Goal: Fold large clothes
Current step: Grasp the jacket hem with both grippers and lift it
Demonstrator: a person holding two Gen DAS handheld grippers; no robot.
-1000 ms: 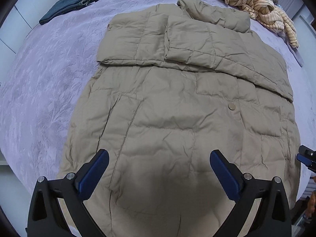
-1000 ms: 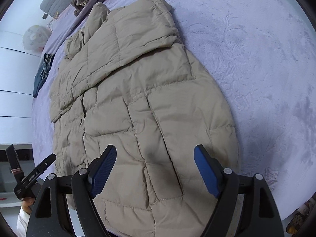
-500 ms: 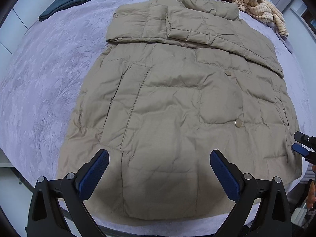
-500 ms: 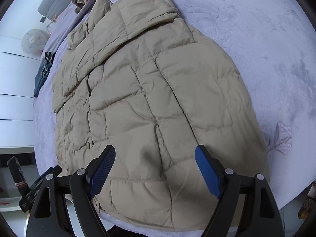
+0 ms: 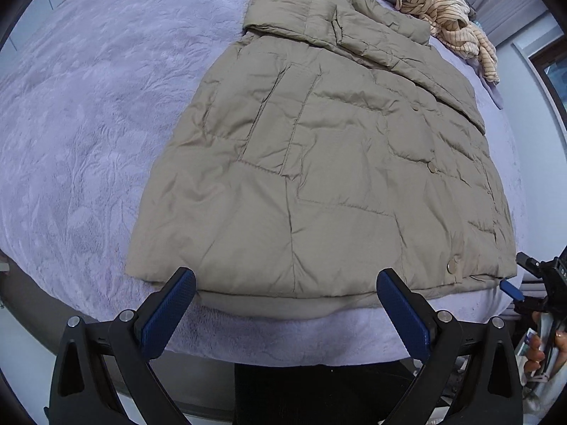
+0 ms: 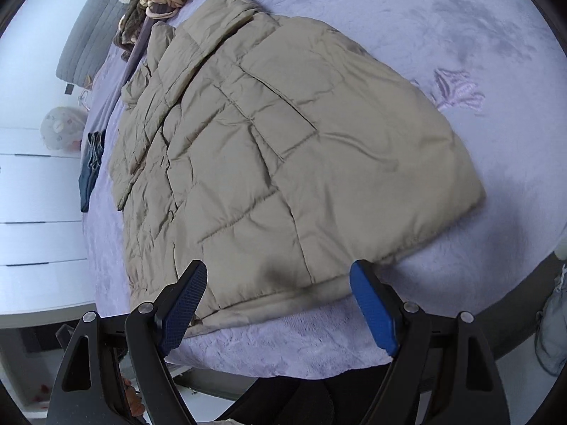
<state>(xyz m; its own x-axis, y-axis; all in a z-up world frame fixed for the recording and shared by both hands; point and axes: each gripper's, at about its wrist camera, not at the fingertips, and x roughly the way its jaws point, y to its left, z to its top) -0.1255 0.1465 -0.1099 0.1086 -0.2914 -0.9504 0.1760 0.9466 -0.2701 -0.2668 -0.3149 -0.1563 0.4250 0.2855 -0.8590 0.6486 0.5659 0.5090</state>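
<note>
A tan quilted puffer coat (image 5: 336,163) lies flat on a lilac bedspread (image 5: 88,124), its sleeves folded across the chest and its hem toward me. It also shows in the right wrist view (image 6: 283,163). My left gripper (image 5: 283,311) is open and empty, hovering just short of the hem over the bed's near edge. My right gripper (image 6: 280,308) is open and empty, just short of the hem near its right corner. The right gripper's tip (image 5: 514,290) shows at the right edge of the left wrist view.
A striped cream garment (image 5: 453,17) is heaped at the head of the bed. Folded dark jeans (image 6: 90,166) lie at the far left side. The bedspread (image 6: 460,35) extends to the right of the coat. A white drawer unit (image 6: 35,212) stands beside the bed.
Both grippers have pulled back from above the coat to beyond its hem at the bed's near edge. Both stay open. The coat has not moved.
</note>
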